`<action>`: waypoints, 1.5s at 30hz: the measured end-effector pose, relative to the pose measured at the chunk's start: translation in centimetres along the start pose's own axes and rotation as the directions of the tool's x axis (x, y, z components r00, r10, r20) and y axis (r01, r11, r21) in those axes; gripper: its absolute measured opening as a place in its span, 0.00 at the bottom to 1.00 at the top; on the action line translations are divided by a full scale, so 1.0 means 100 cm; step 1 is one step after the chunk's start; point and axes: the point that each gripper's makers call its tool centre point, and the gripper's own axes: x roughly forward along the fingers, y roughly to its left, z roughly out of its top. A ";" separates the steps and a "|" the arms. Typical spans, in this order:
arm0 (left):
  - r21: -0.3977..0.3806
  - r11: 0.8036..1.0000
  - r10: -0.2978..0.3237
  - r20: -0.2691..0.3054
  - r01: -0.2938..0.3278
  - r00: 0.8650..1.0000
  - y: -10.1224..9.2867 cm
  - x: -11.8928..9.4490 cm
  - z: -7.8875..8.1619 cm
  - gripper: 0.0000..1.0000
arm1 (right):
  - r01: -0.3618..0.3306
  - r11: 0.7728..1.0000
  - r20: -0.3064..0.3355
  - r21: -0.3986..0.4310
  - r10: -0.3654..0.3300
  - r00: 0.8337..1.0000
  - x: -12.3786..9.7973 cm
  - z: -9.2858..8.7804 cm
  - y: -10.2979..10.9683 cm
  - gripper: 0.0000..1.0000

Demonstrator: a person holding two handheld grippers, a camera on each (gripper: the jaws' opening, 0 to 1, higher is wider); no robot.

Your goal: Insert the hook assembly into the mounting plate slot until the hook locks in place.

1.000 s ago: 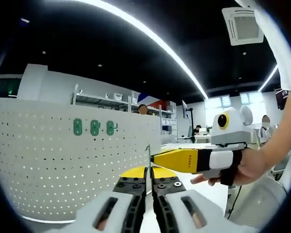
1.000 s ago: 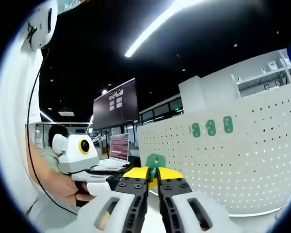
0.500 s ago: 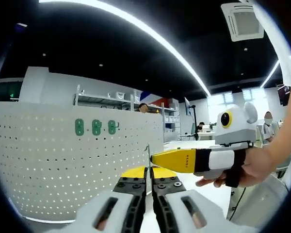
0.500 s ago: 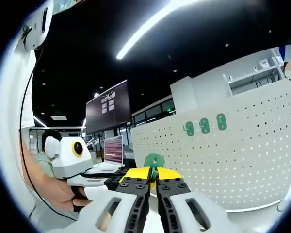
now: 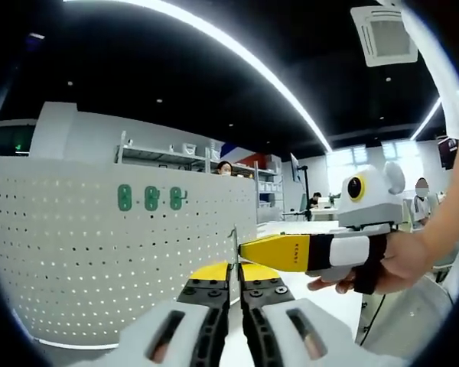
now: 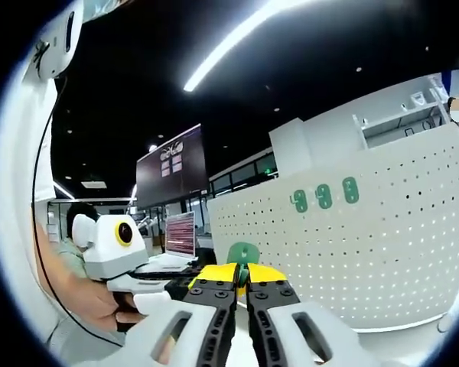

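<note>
Left gripper [image 5: 234,277]: jaws pinch thin plate [image 5: 234,246] edge-on. Right gripper [image 6: 242,277]: jaws clamp green hook [image 6: 243,253]. Pegboard [image 6: 367,252] just beyond; open room elsewhere. Poses barely changed since earlier.

In the left gripper view, the left gripper [image 5: 235,284] rises from 6 o'clock, its yellow-tipped jaws pressed almost together on a thin upright edge. The right gripper [image 5: 249,250] enters from 3 o'clock, lying level with its yellow tip pointing toward 9 o'clock, held by a hand [image 5: 382,264] on its grip. In the right gripper view, the right gripper [image 6: 242,277] rises from 6 o'clock with jaws nearly closed; the left gripper's body sits at 8 o'clock in a hand [image 6: 99,300].
</note>
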 end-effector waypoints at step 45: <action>-0.050 0.999 0.014 -0.092 -0.018 0.996 0.006 0.003 -0.023 0.76 | 0.096 0.991 -0.017 -0.088 -0.098 0.995 -0.004 -0.002 -0.012 0.01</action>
